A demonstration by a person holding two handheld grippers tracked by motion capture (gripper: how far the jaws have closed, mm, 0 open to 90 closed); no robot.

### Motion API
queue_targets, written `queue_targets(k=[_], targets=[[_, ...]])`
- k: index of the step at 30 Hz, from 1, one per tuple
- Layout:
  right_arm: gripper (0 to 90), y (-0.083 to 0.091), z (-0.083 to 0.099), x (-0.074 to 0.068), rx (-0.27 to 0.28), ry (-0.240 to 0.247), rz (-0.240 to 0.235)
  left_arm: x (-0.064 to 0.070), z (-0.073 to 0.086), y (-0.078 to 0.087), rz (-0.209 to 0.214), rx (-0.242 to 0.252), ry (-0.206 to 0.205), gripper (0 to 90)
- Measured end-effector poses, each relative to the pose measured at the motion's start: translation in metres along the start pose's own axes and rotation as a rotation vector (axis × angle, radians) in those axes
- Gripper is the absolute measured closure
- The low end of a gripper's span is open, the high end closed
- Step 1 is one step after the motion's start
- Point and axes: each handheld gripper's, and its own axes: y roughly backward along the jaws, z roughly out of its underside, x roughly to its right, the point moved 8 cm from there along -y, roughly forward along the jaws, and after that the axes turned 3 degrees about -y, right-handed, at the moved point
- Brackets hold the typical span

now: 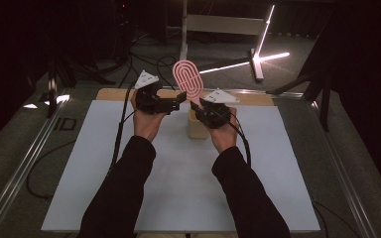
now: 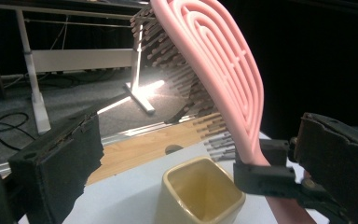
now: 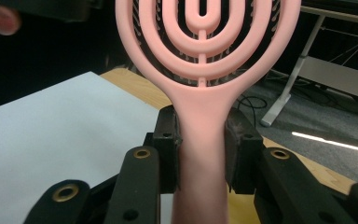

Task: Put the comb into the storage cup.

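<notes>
Broad white bench [image 1: 178,178], wooden strip along its far edge. Toward the back, near the middle, a cream square cup [image 1: 197,127], upright, resting on the bench; seen from the left gripper view, cup [image 2: 200,196] empty, nothing inside but its glazed yellowish walls. Above the cup, a pink hairbrush [image 1: 189,78] held upright in the air, oval head up, handle down, bristles facing away from the person. From the left gripper view, brush head [image 2: 214,60] tilted, bristles pointing toward the far side.

Right gripper [image 1: 198,106] closed on the brush handle, just above the cup; in the right gripper view, both pads pressed against the pink handle [image 3: 200,140] from either side, head rising straight above. Left gripper [image 1: 178,100] spread wide, holding nothing, just beside the brush at handle height; its jaws well apart in the left gripper view, cup and brush between them farther off.
</notes>
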Motion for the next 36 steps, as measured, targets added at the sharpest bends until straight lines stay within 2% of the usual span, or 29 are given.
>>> queue_targets(k=[2, 5, 7, 11, 20, 24, 32, 36], targets=[[69.9, 0.001, 0.000, -0.001, 0.002, -0.004, -0.002, 0.001, -0.001, -0.003, 0.016, 0.007, 0.018, 2.8], [69.9, 0.002, -0.001, -0.001, 0.005, 0.000, -0.005, -0.001, 0.001, -0.009, 0.012, 0.006, 0.048, 6.7], [69.9, 0.003, -0.001, -0.003, 0.004, -0.008, -0.008, -0.002, 0.002, -0.012, 0.017, 0.000, 0.077, 11.4], [69.9, 0.003, -0.001, -0.004, 0.006, -0.001, -0.014, 0.000, 0.003, -0.018, 0.052, -0.014, 0.106, 21.1], [69.9, 0.003, -0.001, -0.007, 0.003, 0.011, -0.024, 0.009, -0.003, -0.024, 0.133, -0.002, 0.118, 43.0], [69.9, 0.003, -0.001, -0.009, -0.003, 0.014, -0.036, 0.009, -0.004, -0.023, 0.141, 0.011, 0.122, 51.1], [69.8, 0.002, 0.001, -0.007, -0.028, 0.028, -0.056, 0.013, -0.003, -0.024, 0.190, 0.007, 0.147, 60.3], [69.7, 0.000, 0.003, -0.004, -0.051, 0.055, -0.052, 0.016, -0.003, -0.025, 0.202, 0.004, 0.169, 63.1]])
